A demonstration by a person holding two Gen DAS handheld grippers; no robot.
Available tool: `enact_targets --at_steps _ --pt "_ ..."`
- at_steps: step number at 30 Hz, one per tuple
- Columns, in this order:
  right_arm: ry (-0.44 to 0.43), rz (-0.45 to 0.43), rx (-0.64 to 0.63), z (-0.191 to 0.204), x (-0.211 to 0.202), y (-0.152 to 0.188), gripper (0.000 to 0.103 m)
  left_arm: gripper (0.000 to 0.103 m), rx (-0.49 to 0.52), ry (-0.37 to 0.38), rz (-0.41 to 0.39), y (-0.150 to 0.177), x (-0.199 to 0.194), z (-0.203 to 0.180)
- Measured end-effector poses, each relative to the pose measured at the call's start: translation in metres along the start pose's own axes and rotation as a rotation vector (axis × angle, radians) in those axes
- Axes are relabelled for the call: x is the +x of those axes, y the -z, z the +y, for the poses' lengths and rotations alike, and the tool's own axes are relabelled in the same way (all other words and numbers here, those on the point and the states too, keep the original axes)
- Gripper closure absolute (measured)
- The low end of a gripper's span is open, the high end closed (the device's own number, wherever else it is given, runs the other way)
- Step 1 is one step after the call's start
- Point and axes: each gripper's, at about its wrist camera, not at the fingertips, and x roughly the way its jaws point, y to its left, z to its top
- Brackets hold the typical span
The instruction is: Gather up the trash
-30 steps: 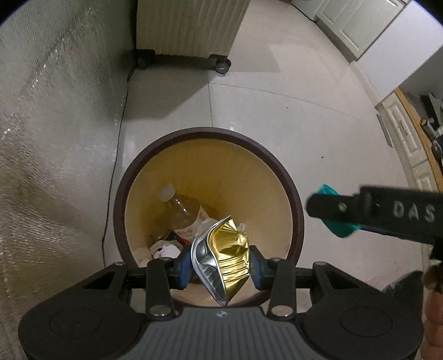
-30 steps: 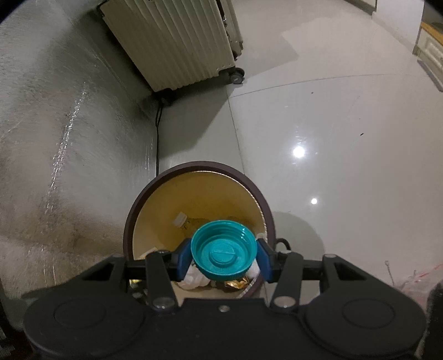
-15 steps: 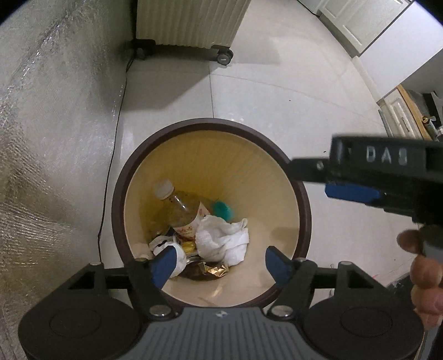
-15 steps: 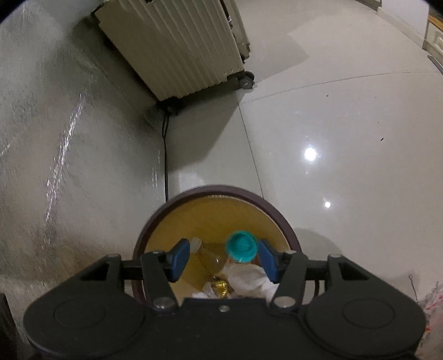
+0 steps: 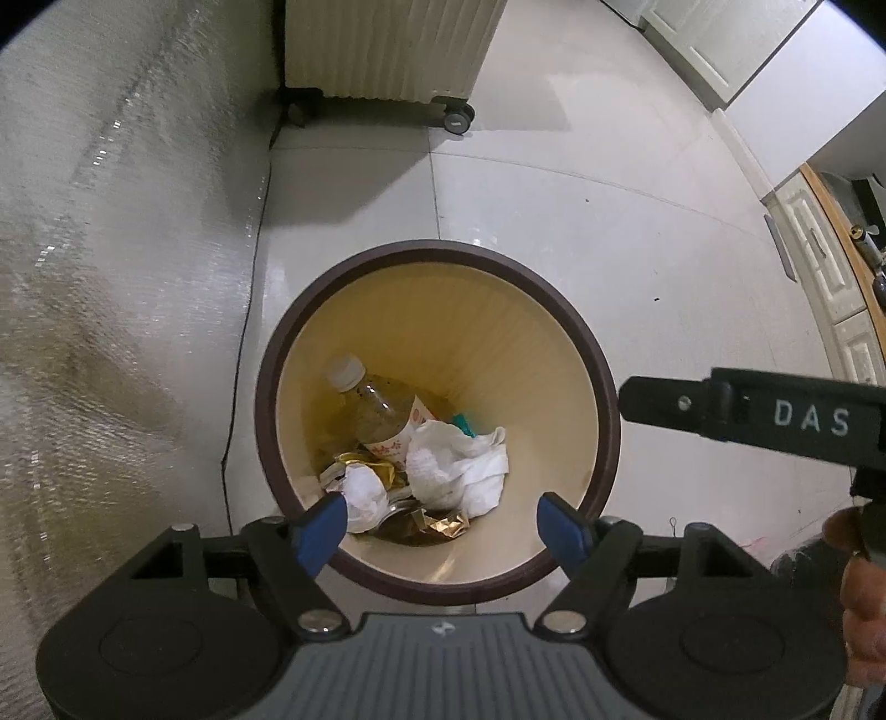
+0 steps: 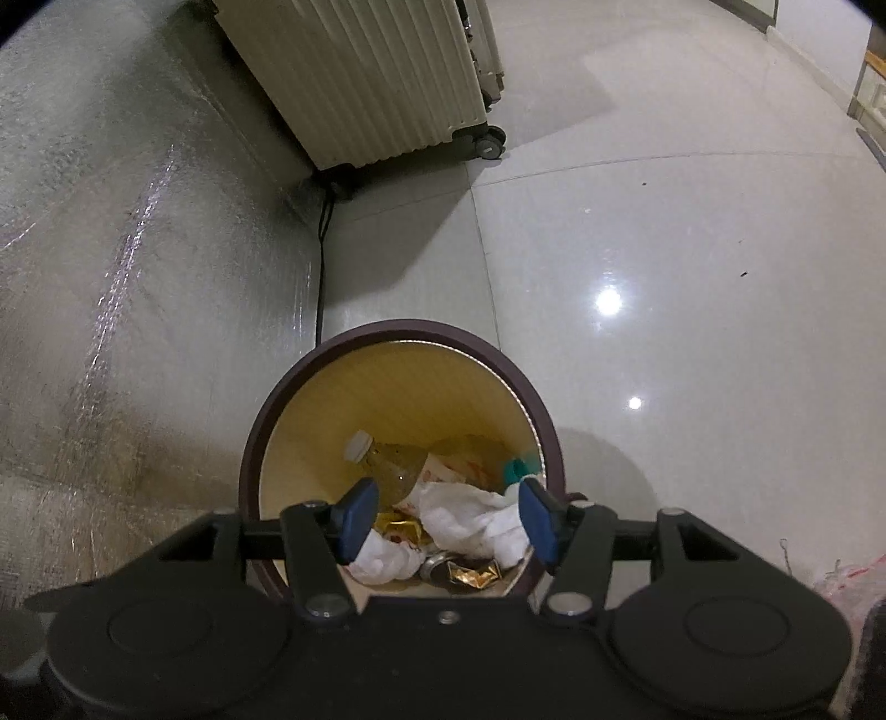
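A round bin with a dark brown rim (image 5: 606,421) (image 6: 545,421) and cream inside stands on the floor. In it lie a plastic bottle (image 5: 371,404) (image 6: 393,462), crumpled white tissue (image 5: 459,468) (image 6: 470,518), a gold wrapper (image 5: 446,523) (image 6: 470,573) and a teal lid (image 5: 462,423) (image 6: 518,468). My left gripper (image 5: 446,523) is open and empty above the bin's near side. My right gripper (image 6: 446,518) is open and empty above the bin; its body shows at the right of the left wrist view (image 5: 775,418).
A cream ribbed suitcase on wheels (image 5: 387,50) (image 6: 376,83) stands behind the bin. A foil-covered wall (image 5: 111,277) (image 6: 111,249) runs along the left, with a black cable (image 5: 243,332) (image 6: 321,266) at its foot. White cabinets (image 5: 819,266) stand at the right.
My left gripper opened and dropped the gold wrapper into the bin. My right gripper opened and dropped the teal lid into the bin. Both grippers have risen slightly.
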Motion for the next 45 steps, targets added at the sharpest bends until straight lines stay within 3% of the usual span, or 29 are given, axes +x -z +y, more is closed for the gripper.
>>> enact_targets --at_steps 6,17,29,45 --pt "-0.012 -0.024 -0.021 0.003 -0.026 0.001 0.044 0.025 0.002 -0.033 -0.024 0.001 -0.029 0.001" --pt "-0.01 -0.116 -0.069 0.017 -0.099 0.005 0.025 0.0 0.004 -0.082 -0.107 0.007 -0.101 -0.006" --pt "0.012 -0.23 -0.108 0.036 -0.185 0.018 0.0 0.0 0.053 -0.117 -0.193 0.027 -0.187 -0.031" --pt "0.073 -0.35 -0.112 0.057 -0.296 0.05 0.0 0.0 0.112 -0.097 -0.317 0.066 -0.3 -0.059"
